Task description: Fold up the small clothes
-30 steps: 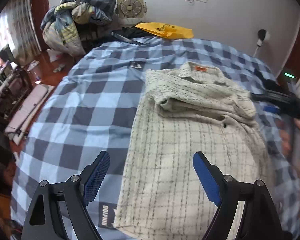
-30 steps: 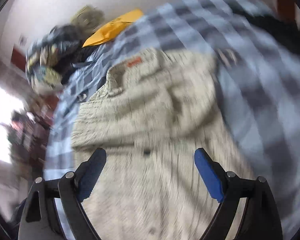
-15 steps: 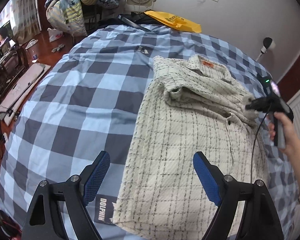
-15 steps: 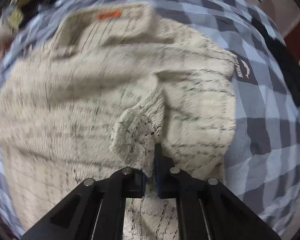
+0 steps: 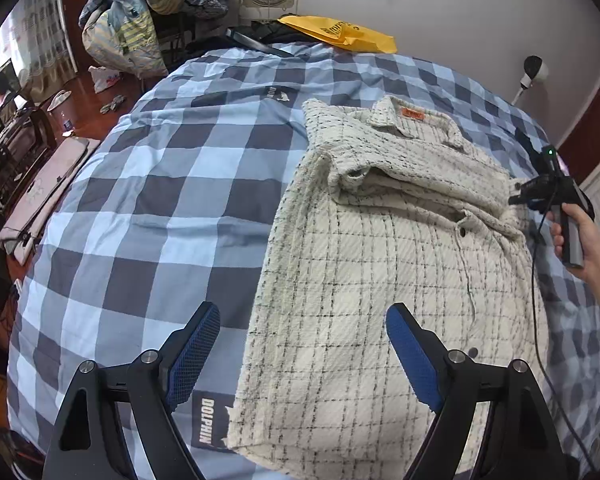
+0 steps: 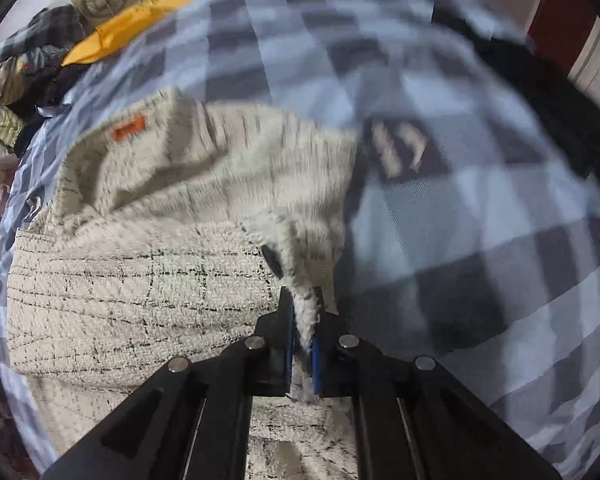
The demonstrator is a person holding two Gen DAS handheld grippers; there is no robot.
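Each claw has a black frame of angular struts with triangular cut-outs, joined by round silver screws (image 5: pixel 149 357). The left claw (image 5: pixel 303 354) carries two flat fingers faced with blue mesh-textured pads (image 5: pixel 196 354); the right claw (image 6: pixel 302 346) has the same blue pads. The person's right hand (image 5: pixel 580 240) grips a grey handle under a black body with a small green light (image 5: pixel 549 152), and a thin black cable (image 5: pixel 534 288) trails from it.

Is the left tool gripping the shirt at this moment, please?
No, the left tool is open above the shirt, its fingers clear of the fabric.
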